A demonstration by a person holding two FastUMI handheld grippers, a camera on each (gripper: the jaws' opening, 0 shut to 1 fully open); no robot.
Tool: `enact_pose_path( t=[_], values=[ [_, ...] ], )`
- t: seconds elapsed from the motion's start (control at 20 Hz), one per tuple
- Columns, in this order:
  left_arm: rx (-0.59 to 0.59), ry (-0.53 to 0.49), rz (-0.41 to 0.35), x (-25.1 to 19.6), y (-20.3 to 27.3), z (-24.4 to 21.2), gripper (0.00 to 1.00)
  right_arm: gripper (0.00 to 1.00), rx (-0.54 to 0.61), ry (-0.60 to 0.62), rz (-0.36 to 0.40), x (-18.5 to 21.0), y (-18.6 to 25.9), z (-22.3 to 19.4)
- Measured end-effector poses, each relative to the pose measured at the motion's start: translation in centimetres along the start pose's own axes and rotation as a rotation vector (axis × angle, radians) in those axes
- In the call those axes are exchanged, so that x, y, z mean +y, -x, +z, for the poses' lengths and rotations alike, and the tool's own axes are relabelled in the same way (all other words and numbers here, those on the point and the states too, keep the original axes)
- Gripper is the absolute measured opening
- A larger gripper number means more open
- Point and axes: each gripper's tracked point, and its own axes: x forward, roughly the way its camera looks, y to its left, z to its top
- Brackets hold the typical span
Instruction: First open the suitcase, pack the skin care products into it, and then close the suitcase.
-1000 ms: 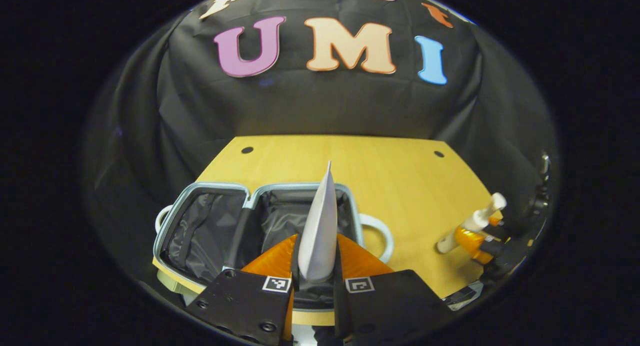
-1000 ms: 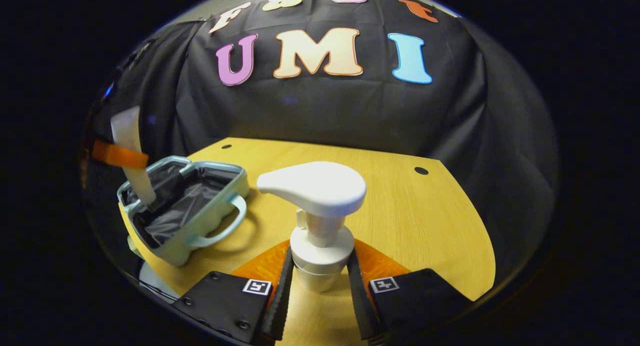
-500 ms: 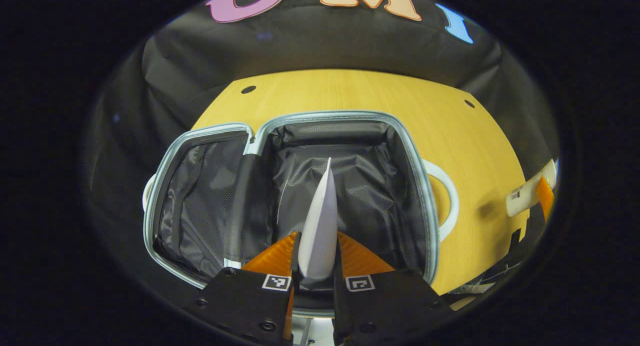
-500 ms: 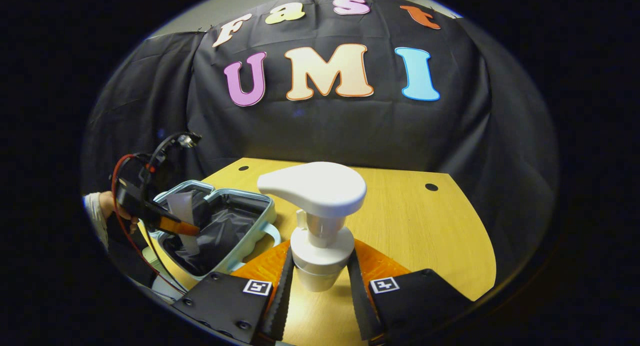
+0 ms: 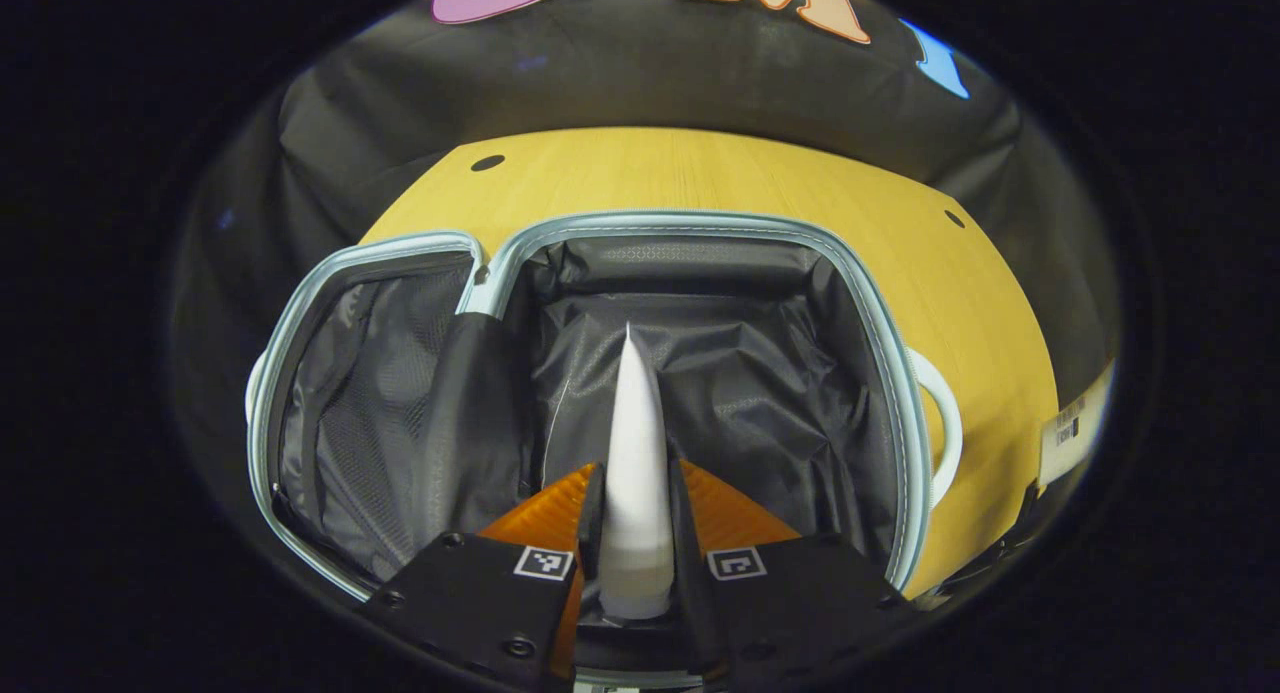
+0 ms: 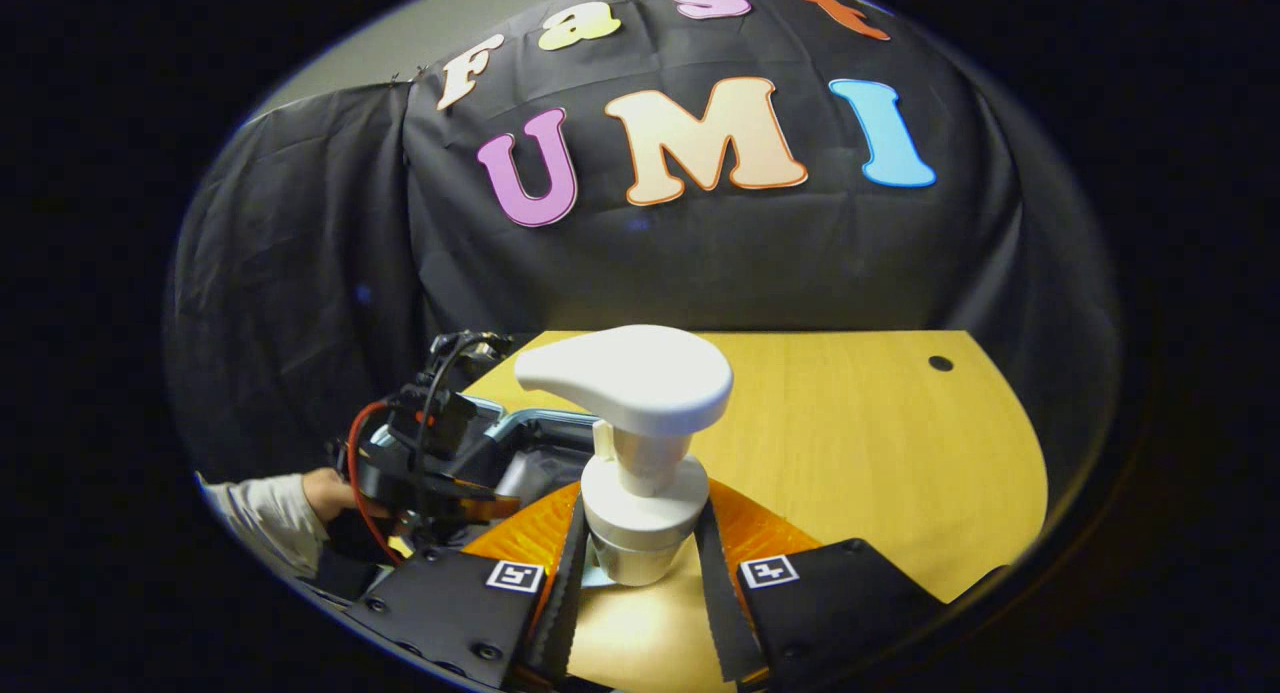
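Note:
The pale blue suitcase (image 5: 880, 323) lies open on the wooden table, its black lining showing in both halves. My left gripper (image 5: 635, 513) is shut on a white tube (image 5: 636, 453), held low over the right half, tip pointing forward. In the right gripper view, my right gripper (image 6: 637, 543) is shut on the neck of a white pump bottle (image 6: 630, 393), held above the table. The suitcase rim (image 6: 520, 418) peeks out behind the bottle, with the left gripper (image 6: 440, 493) and a hand (image 6: 325, 493) over it.
The wooden table (image 6: 860, 433) stretches to the right, with a small round hole (image 6: 940, 363) near its far edge. A white handle (image 5: 945, 423) sticks out from the suitcase's right side. The bottle's label (image 5: 1075, 428) shows at the far right of the left gripper view.
My left gripper has dropped lower with the tube, closer to the suitcase's right half. My right gripper has carried the pump bottle left, toward the suitcase.

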Motion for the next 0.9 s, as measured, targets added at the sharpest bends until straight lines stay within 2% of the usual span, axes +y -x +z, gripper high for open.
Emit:
enact_pose_path(
  t=[0.05, 0.15, 0.2, 0.35, 0.5, 0.85, 0.9],
  values=[
    [-0.01, -0.002, -0.007, -0.1, 0.2, 0.2, 0.41, 0.57, 0.012, -0.003, 0.004, 0.6, -0.6, -0.1],
    [-0.075, 0.001, -0.012, 0.3, 0.9, 1.7, 0.8, 0.56, 0.032, 0.002, 0.006, 1.7, -1.6, -0.7],
    [-0.112, 0.007, -0.03, 0.2, 1.5, 2.5, 0.84, 0.54, 0.042, 0.002, 0.011, 2.4, -2.1, -0.9],
    [-0.199, 0.034, -0.068, 1.0, 3.7, 4.4, 0.8, 0.56, 0.075, 0.008, 0.039, 4.9, -3.8, -1.8],
    [-0.258, 0.052, -0.058, 3.9, 5.7, 6.1, 0.8, 0.57, 0.162, 0.001, 0.068, 7.5, -5.8, -4.5],
    [-0.315, 0.152, 0.062, 14.7, 8.8, 6.2, 0.82, 0.55, 0.37, -0.026, 0.065, 10.6, -9.0, -11.9],
    [-0.319, 0.177, 0.082, 16.3, 9.2, 5.8, 0.82, 0.57, 0.386, -0.033, 0.056, 10.7, -9.5, -12.4]
  ],
)
